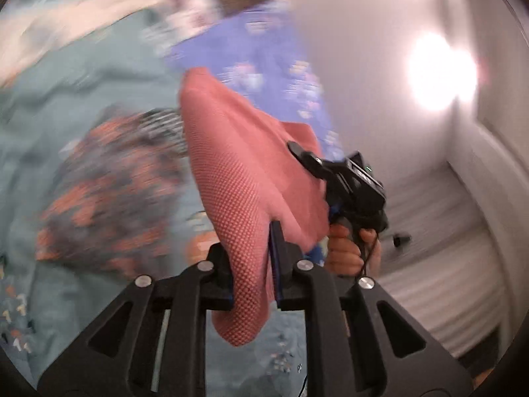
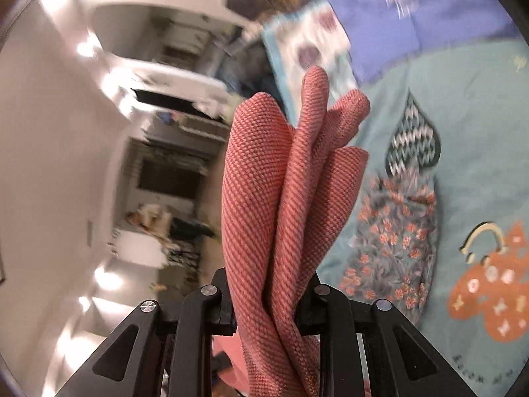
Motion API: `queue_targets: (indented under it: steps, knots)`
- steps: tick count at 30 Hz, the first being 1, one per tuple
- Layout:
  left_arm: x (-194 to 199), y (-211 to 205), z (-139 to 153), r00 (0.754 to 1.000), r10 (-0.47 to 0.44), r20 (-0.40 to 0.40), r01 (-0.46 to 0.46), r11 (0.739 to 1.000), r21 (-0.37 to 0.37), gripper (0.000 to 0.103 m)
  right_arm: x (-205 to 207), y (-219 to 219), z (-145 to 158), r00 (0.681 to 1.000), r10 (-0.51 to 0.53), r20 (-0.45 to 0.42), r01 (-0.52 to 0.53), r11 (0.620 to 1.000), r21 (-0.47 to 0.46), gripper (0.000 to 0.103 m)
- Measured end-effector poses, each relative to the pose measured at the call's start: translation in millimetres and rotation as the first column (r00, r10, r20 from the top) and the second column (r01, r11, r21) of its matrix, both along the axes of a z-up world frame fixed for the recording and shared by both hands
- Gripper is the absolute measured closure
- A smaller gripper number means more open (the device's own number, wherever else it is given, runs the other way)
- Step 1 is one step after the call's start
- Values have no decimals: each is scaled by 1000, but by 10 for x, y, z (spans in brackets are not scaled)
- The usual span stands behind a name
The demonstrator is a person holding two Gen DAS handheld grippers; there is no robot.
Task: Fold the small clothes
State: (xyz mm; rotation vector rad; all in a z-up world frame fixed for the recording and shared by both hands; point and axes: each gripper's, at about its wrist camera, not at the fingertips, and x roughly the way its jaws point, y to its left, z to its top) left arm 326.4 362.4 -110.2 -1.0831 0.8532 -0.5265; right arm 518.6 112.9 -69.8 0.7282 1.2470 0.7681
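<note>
Under everything I see the bed, covered by a teal bedspread (image 2: 463,99) printed with an orange mushroom-like figure (image 2: 489,297) and a zigzag teardrop motif (image 2: 415,142). A blue patterned blanket (image 1: 264,66) lies across its far side, blurred in my left view and clearer in the right one (image 2: 413,16). On the bedspread sits a grey garment with orange flowers (image 2: 396,241), which shows as a smeared patch in my left view (image 1: 109,192).

The piece I am working is the salmon-pink knit cloth (image 1: 231,165). It is lifted off the bed and hangs between both tools. My left tool (image 1: 253,274) is clamped on one part of it, the fabric squeezed between the two fingers and spilling out below them. From that view I can also see the right tool (image 1: 307,157) pinching the far part of the same cloth, with the hand (image 1: 347,248) wrapped round its grip.

In the right view, my right tool (image 2: 271,301) is closed tight on a bunched handful of the pink cloth (image 2: 281,182), which stands up in several folds beyond the fingers. Both views are motion-blurred outside the cloth, so I cannot make out the room behind.
</note>
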Motion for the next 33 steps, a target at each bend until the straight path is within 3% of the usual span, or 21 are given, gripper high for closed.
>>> queue_targets:
  steps: [2, 3, 4, 5, 6, 7, 10, 12, 14, 15, 17, 19, 20, 22, 23, 25, 27, 28, 29, 31, 33]
  knots:
    - [80, 128, -725, 988, 26, -151, -30, 999, -23, 83, 38, 202, -586, 999, -9, -44, 4, 994, -105, 81]
    - [117, 154, -1212, 966, 34, -255, -35, 999, -1, 83, 92, 305, -981, 996, -12, -85, -1, 987, -160, 81]
    - [120, 149, -1487, 948, 35, -317, -33, 999, 11, 83, 99, 351, -1356, 992, -17, -125, -8, 980, -199, 81]
    - [93, 119, -1771, 931, 29, -364, -35, 999, -8, 82, 80, 357, -1617, 988, -23, -151, -12, 975, -223, 81]
    - [38, 90, -1999, 927, 19, -376, -52, 996, -76, 81, 46, 329, -1874, 986, -40, -160, -1, 969, -247, 81]
    - [-31, 82, -2109, 937, 22, -350, -78, 986, -148, 80, 12, 274, -1985, 988, -53, -145, 17, 971, -237, 81]
    - [-145, 90, -2143, 951, 44, -308, -101, 979, -174, 78, -30, 158, -1949, 997, -14, -81, -2, 981, -192, 81]
    - [-168, 65, -2106, 945, 53, -323, -103, 985, -139, 76, -37, 159, -1749, 1000, 15, -23, -22, 953, -303, 74]
    - [-173, 72, -1889, 944, 74, -321, -83, 996, -16, 76, -89, 177, -1478, 996, 40, 85, 2, 896, -443, 69]
    - [-178, 67, -1713, 950, 92, -299, -68, 994, 91, 76, -135, 186, -1279, 985, 57, 165, 36, 856, -516, 69]
    - [-188, 66, -1351, 967, 121, -225, -61, 965, 256, 68, -267, 203, -938, 947, 94, 308, 107, 810, -577, 67]
    - [-210, 85, -1035, 982, 146, -117, -104, 945, 309, 65, -457, 224, -696, 897, 139, 419, 111, 848, -519, 66]
    - [-210, 66, -931, 986, 147, -79, -117, 945, 306, 63, -578, 274, -644, 878, 186, 442, 53, 879, -474, 66]
    - [-131, -9, -831, 993, 118, -14, -111, 964, 240, 60, -690, 414, -696, 862, 285, 419, -69, 886, -459, 66]
    - [-79, -63, -858, 995, 97, -2, -95, 978, 188, 59, -754, 510, -801, 851, 346, 395, -126, 864, -487, 67]
    - [96, -193, -1063, 997, 61, -42, -58, 995, 84, 59, -897, 652, -1149, 827, 455, 330, -189, 778, -599, 69]
    - [272, -318, -1364, 989, 64, -136, -50, 994, 100, 59, -921, 582, -1415, 823, 481, 302, -200, 742, -639, 72]
    - [311, -345, -1505, 979, 79, -187, -54, 989, 136, 62, -934, 511, -1495, 821, 474, 318, -185, 749, -636, 73]
    - [358, -358, -1675, 976, 83, -203, -58, 990, 126, 63, -898, 446, -1546, 820, 460, 341, -167, 762, -625, 78]
    - [337, -315, -1812, 977, 107, -184, -100, 994, 44, 65, -872, 411, -1572, 822, 453, 344, -164, 768, -620, 79]
    - [273, -268, -1752, 978, 125, -170, -120, 992, 35, 65, -964, 473, -1506, 792, 489, 366, -143, 731, -667, 79]
